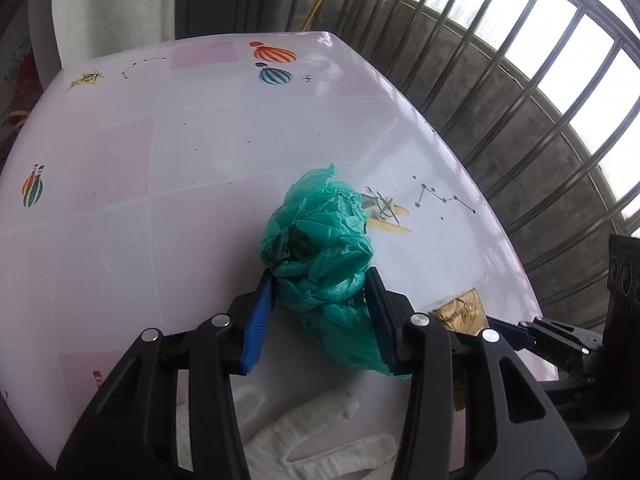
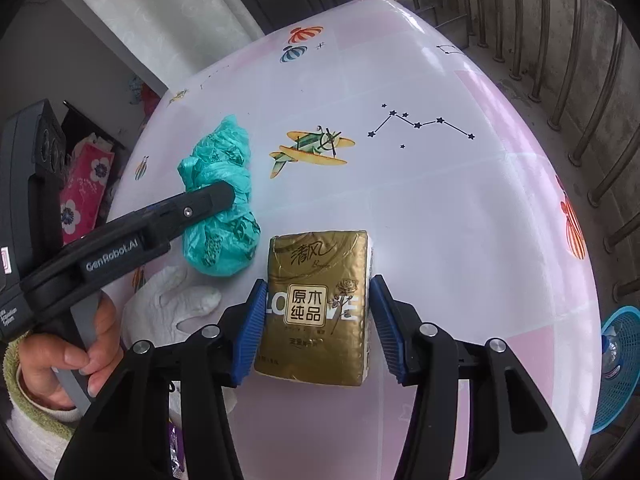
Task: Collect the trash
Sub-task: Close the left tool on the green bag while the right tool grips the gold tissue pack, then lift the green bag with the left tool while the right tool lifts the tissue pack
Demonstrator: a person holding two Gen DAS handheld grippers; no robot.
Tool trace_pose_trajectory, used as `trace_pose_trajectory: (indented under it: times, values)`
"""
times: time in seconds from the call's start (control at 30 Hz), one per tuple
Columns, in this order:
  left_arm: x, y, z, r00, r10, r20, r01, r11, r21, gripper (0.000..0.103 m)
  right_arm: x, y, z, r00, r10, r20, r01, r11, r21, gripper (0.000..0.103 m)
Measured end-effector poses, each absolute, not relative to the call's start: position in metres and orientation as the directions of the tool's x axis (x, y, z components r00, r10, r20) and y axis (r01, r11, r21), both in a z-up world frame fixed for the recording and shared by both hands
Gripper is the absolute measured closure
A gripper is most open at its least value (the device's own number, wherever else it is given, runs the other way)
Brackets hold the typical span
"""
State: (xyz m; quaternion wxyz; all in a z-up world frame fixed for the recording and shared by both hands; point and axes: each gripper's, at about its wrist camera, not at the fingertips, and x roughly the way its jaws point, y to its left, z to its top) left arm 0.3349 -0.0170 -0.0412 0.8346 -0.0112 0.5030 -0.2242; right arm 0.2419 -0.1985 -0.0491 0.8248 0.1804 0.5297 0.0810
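Observation:
A crumpled green plastic bag (image 1: 320, 264) lies on the pink table (image 1: 160, 184). My left gripper (image 1: 320, 292) has its blue pads on both sides of the bag and pinches it. The bag also shows in the right wrist view (image 2: 220, 208), with the left gripper's finger across it. A gold tissue pack (image 2: 316, 304) lies on the table between the pads of my right gripper (image 2: 318, 300). The left pad touches the pack; a small gap shows at the right pad. The pack's corner shows in the left wrist view (image 1: 460, 312).
A white glove (image 1: 312, 432) lies on the table near its front edge, also in the right wrist view (image 2: 168, 304). A blue basket (image 2: 620, 364) stands on the floor at the right. A metal railing (image 1: 540, 120) runs along the table's far side.

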Motion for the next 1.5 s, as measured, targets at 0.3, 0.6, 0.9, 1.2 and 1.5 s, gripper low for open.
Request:
trace_pose_trajectory:
  times: [0.3,0.6,0.9,1.2,1.5]
  values:
    - [0.279,-0.048,-0.04,0.315,-0.419,-0.852,0.487,0.842,-0.233,0.06,0.213,-0.222,-0.05,0.419,0.302,-0.856,0.082,0.927,0.367,0.052]
    - [0.22,-0.08,-0.04,0.251,-0.448,-0.858,0.589,0.774,-0.232,0.061,0.159,-0.248,-0.052,0.418,0.301,-0.857,0.133,0.913,0.385,0.052]
    - [0.159,-0.071,-0.039,0.255,-0.476,-0.842,0.55,0.787,-0.278,0.061,0.104,-0.258,-0.055,0.413,0.323,-0.851,0.148,0.899,0.413,0.052]
    - [0.109,-0.046,-0.04,0.311,-0.478,-0.821,0.486,0.823,-0.295,0.061,0.061,-0.256,-0.055,0.395,0.333,-0.856,0.124,0.904,0.409,0.052]
    - [0.091,-0.029,-0.038,0.345,-0.466,-0.814,0.441,0.846,-0.298,0.059,0.044,-0.257,-0.054,0.414,0.347,-0.841,0.12,0.895,0.429,0.05]
